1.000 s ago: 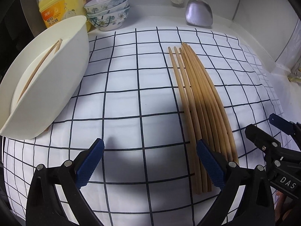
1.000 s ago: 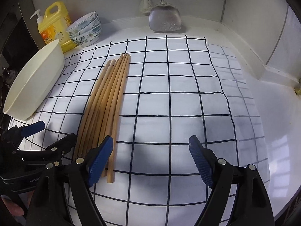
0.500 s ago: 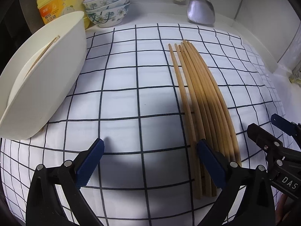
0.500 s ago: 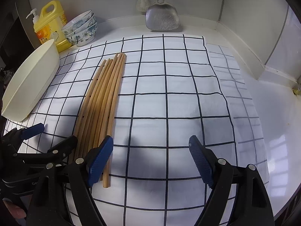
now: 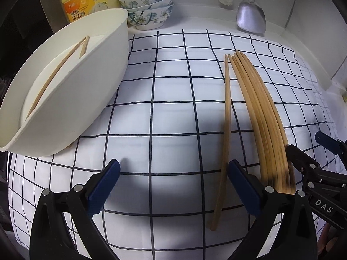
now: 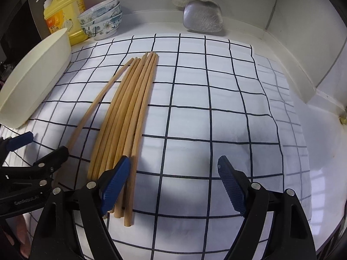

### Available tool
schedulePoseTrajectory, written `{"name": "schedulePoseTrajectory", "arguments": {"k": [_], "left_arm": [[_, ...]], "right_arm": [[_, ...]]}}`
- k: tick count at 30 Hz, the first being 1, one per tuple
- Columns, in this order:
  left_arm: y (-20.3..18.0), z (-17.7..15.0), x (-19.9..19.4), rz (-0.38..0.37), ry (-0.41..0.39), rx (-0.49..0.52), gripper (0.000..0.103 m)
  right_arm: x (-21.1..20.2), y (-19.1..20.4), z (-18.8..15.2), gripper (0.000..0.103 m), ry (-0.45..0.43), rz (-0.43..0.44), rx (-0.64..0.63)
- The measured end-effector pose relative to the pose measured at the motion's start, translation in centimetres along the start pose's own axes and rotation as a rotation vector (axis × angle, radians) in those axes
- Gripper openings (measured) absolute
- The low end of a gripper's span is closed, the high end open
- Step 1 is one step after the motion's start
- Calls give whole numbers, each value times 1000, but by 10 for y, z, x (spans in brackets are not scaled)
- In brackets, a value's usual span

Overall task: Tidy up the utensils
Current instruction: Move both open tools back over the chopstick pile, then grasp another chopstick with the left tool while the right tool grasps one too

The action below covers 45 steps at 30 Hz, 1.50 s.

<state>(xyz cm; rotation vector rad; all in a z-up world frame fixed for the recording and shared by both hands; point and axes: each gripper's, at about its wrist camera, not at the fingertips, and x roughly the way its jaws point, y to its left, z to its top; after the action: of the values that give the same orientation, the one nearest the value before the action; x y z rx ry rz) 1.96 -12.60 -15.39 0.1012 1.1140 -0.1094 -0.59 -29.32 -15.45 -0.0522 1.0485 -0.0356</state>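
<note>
Several bamboo chopsticks lie in a bundle (image 5: 266, 125) (image 6: 125, 117) on the checked cloth. One single chopstick (image 5: 225, 130) (image 6: 95, 104) lies apart on the bundle's left, its near end just inside the right finger of my left gripper (image 5: 173, 173), which is open and touches nothing else. My right gripper (image 6: 173, 164) is also open; its left finger hangs over the bundle's near ends and the cloth between its fingers is bare. Each gripper shows in the other's view: left gripper (image 6: 45, 144), right gripper (image 5: 303, 142). A white basin (image 5: 86, 99) (image 6: 32, 82) at the left holds two chopsticks (image 5: 56, 80).
At the back stand a yellow dish-soap bottle (image 5: 86, 2), stacked flowered bowls (image 5: 147, 6), a metal spatula (image 6: 202, 17) and a brush against the wall. The checked cloth (image 6: 216, 108) ends at the right, where the white counter meets a raised wall edge.
One chopstick has come away from the bundle and now lies to its left, reaching between the left gripper's fingers. The right gripper has shifted slightly left, over the bundle's near ends.
</note>
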Motion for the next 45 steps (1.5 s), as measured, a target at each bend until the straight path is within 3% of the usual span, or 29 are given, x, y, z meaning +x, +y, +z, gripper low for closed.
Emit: {"name": "schedulePoseTrajectory", "arguments": {"k": [6,11,21,23,27,29,31,32,34,36,45], "left_arm": [[5,-2,-2,27,0,5,98],[-1,2,5,52,21,21,97],[-19,23,12,95,-24,75,97],[-23,25,14,90,-33,81,94],[-28,31,13,37,-41,78,72],[-33,32,12,15,-49,94,59],[-36,31,9,-16,-47,105,40],[-41,31,8,-40,-44,108,35],[-45,31,7,-65,-40,117,18],[-50,30,5,-78,-35,129,8],[-41,25,-6,-119,-18,85,7]], "right_arm": [[1,-16,4,79,-3,-59,2],[4,-20,8,79,4,-29,-26],[22,-27,22,81,-9,36,-4],[23,-26,23,81,-17,36,-16],[23,-17,25,80,-47,17,-65],[22,-15,26,69,-57,44,-78],[20,-10,25,46,-61,83,-90],[19,-5,24,40,-67,90,-111],[18,4,23,19,-74,101,-148],[17,11,22,7,-79,95,-169],[8,-6,15,6,-72,185,-35]]}}
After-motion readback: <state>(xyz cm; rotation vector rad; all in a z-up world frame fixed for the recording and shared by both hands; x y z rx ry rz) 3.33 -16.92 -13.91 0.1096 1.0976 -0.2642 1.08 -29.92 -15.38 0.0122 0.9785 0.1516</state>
